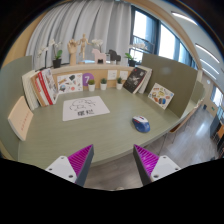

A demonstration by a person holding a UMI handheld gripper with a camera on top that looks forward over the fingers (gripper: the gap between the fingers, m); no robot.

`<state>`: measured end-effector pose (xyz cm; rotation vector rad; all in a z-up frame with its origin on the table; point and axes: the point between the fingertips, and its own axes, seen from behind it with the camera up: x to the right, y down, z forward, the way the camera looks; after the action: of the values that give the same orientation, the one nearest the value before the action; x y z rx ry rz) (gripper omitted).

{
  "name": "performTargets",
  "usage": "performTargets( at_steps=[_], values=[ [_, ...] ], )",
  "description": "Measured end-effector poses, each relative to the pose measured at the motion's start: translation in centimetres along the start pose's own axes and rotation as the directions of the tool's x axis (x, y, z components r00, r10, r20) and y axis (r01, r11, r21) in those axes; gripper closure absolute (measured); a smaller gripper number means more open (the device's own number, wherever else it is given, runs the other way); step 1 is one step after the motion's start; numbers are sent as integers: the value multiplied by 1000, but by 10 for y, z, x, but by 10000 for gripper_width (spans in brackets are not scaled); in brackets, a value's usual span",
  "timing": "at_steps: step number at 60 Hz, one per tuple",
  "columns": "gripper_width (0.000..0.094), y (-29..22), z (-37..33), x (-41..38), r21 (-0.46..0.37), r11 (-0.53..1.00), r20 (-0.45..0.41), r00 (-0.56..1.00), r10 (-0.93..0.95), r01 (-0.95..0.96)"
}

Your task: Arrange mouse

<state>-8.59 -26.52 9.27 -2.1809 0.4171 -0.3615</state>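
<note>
A small blue-grey mouse (141, 123) lies on the green-grey table (60, 135), right of a white printed mat (86, 108). My gripper (114, 160) is well short of the table's front edge, high above the floor. Its two fingers with magenta pads (80, 159) stand wide apart with nothing between them. The mouse is far beyond the fingers, a little to the right of the right one.
Books and cards (42, 86) lean at the table's back left. Small pots (105, 85) and framed pictures (160, 96) stand along the back and right. A shelf with figures (85, 50) runs behind. A white chair (19, 118) stands at the left. Windows lie at the right.
</note>
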Motion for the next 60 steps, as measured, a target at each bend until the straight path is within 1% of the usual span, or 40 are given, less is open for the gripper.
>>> performTargets(
  at_steps=[4,11,17,27,32,36,43,46,47,48,53,60],
  values=[
    [146,14,25,28,-34,999,3,1000,-7,8],
    [147,19,69,78,-69,997,38,998,-39,42],
    [142,8,108,114,-68,995,51,996,-72,75],
    [143,-20,173,139,-56,992,132,986,-105,113],
    [166,-29,199,138,-49,991,182,977,-115,125],
    [166,-35,216,137,-45,992,217,971,-102,114],
    [245,-35,238,137,-62,992,253,963,-93,112],
    [311,-34,241,133,-69,991,280,956,-87,111],
    [308,-34,242,132,-69,992,287,954,-85,109],
    [390,-34,243,130,-69,992,294,952,-84,109],
    [417,-36,246,133,-53,990,309,944,-111,133],
    [479,-33,245,128,-61,987,326,938,-118,146]
  ],
)
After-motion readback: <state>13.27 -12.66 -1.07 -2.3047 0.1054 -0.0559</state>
